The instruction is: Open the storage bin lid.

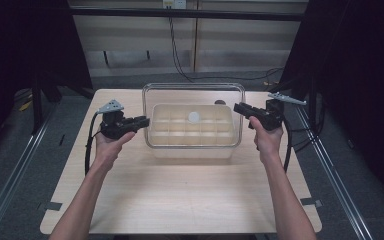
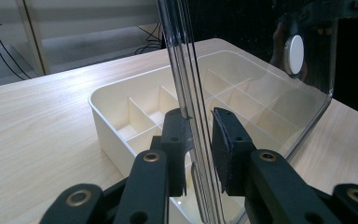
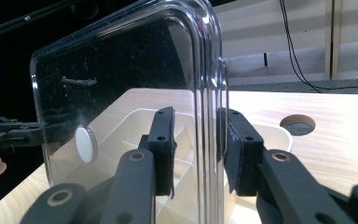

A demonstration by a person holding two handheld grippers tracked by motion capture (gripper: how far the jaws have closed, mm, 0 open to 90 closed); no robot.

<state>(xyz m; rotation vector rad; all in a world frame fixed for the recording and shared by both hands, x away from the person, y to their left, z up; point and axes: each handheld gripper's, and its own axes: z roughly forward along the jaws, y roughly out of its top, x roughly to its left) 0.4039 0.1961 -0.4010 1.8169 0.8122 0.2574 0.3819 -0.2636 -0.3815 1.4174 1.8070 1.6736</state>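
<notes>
Two grippers, left gripper and right gripper, straddle the clear lid over the divided tray; jaws not clamped yet, so close both evenly.

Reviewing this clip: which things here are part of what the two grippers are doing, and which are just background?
In the job:
clear lid, with a white knob, held above the box
divided box beneath it
left gripper and right gripper, jaws either side of the lid's end edges

Just there:
table
round hole in the tabletop
cables on the floor behind
</notes>
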